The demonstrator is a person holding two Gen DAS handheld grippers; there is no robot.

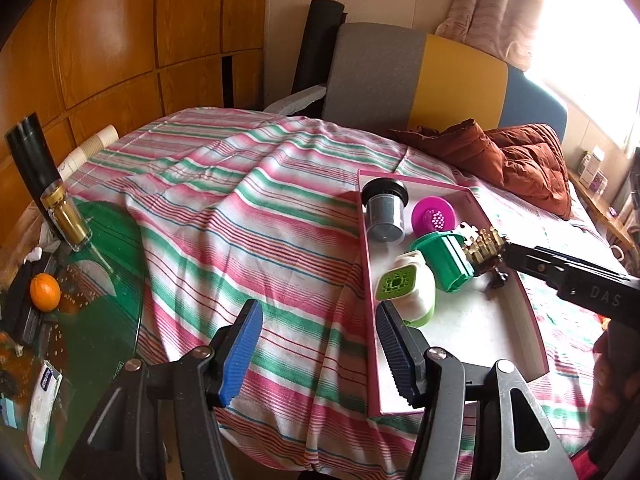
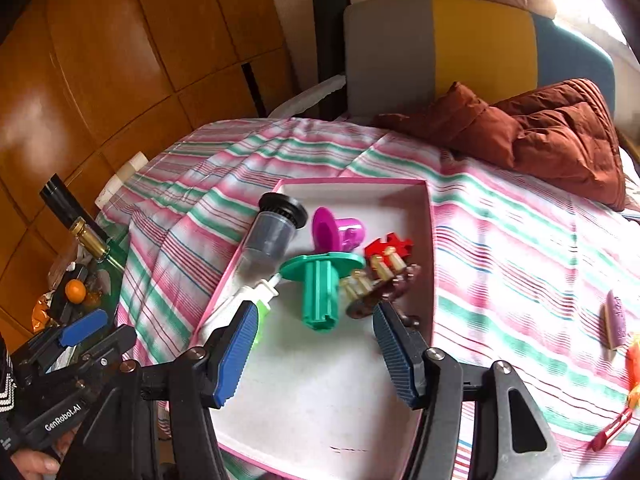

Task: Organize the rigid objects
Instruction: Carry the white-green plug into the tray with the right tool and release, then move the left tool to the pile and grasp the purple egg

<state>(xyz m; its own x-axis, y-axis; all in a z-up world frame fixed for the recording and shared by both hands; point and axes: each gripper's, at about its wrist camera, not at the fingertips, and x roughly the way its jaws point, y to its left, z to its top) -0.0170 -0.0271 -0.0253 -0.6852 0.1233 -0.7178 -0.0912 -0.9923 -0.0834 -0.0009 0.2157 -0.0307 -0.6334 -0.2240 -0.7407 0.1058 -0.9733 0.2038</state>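
- Striped pink, green and white cloth (image 2: pixel 500 240) covers the tabletop, with wood-panelled cabinets behind and a grey, yellow and blue chair back at the far side.
- Nearest, the right claw (image 2: pixel 316 354) hangs over the bare white floor of the shallow pink-rimmed cardboard box (image 2: pixel 430 240), jaws parted, nothing between its blue ribbed pads.
- Over in the left wrist view, the left claw (image 1: pixel 320 354) is also spread and empty, straddling the box's near left rim, one pad over the cloth, one over the box.
- Just beyond: a white and lime-green plastic block (image 1: pixel 408 292) lies by the left wall of the box.
- Next to it, a teal flanged plastic piece (image 2: pixel 320 288) lies on its side, and touching it is a dark brown piece studded with pale gold pegs (image 2: pixel 376 284).
- Further in: a red jigsaw-shaped piece (image 2: pixel 388 246), a magenta plastic cup with a perforated base (image 1: pixel 434 216), and a clear grey cylinder with a black ribbed cap (image 2: pixel 276 228) tipped against the left rim.
- So six pieces are boxed, by my count, crowded at the far end.
- Left to do, I'd say: off to the right on the cloth, well apart from the box, lie a purple oval piece (image 2: pixel 614 322), something orange (image 2: pixel 634 364) and a red strip (image 2: pixel 612 428), cut off by the frame edge.
- Far left, a green bottle with a gold neck (image 1: pixel 74 220) and an orange fruit (image 1: pixel 45 286) sit on bare glass; whether they belong to the job I can't tell.
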